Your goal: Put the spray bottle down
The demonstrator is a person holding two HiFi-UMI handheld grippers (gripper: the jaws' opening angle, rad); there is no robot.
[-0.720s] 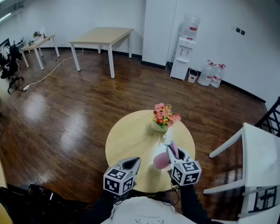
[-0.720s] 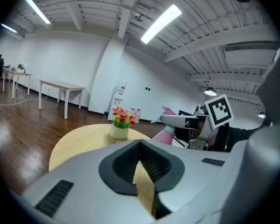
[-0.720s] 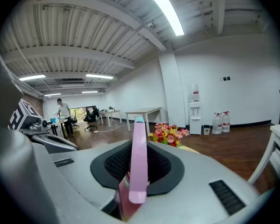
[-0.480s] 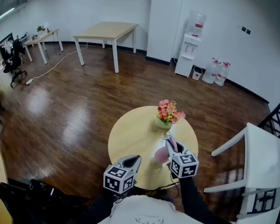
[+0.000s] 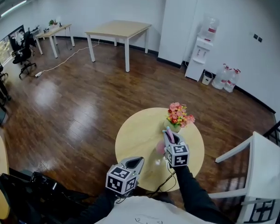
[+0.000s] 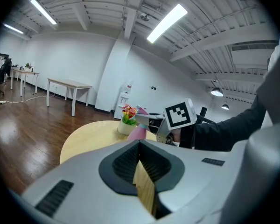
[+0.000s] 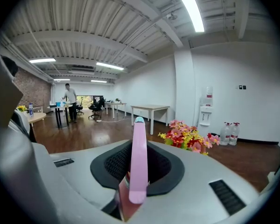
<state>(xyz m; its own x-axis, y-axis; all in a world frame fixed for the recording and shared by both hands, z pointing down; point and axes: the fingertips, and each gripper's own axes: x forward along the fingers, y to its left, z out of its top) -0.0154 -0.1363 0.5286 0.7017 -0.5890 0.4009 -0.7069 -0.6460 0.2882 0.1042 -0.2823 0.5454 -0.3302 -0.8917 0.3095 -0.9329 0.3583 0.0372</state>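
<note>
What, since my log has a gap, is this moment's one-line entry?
right claw: shut on pink spray bottle | left claw: shut, empty | bottle: over round table

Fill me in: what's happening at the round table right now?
A person is working with two handheld grippers. The right gripper is shut on a pink spray bottle, holding it over the round table beside the pot of flowers. Whether its base touches the table is unclear. The left gripper is shut and empty near the table's edge.
</note>
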